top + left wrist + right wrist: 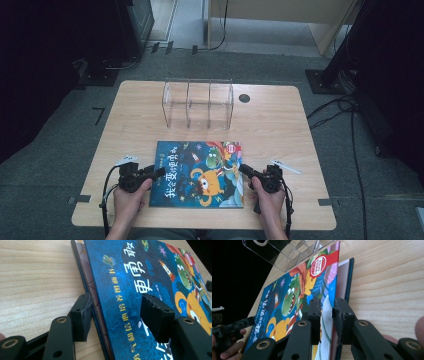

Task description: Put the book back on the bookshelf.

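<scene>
A picture book point(200, 172) with a dark blue cartoon cover lies flat near the front of the wooden table point(280, 125). My left gripper point(161, 172) sits at the book's left edge. In the left gripper view its jaws point(117, 305) stand open, one beside the spine on the wood and the other over the cover point(130, 277). At the book's right edge my right gripper point(242, 169) is shut on the front cover. The right gripper view shows the pads point(327, 305) pinching that cover point(287, 297), which is raised slightly off the pages below.
A clear acrylic organizer point(198, 104) with three compartments stands behind the book, also seen in the right gripper view point(287, 252). A round cable hole point(244, 98) lies to its right. Cables and dark stands surround the table on the floor.
</scene>
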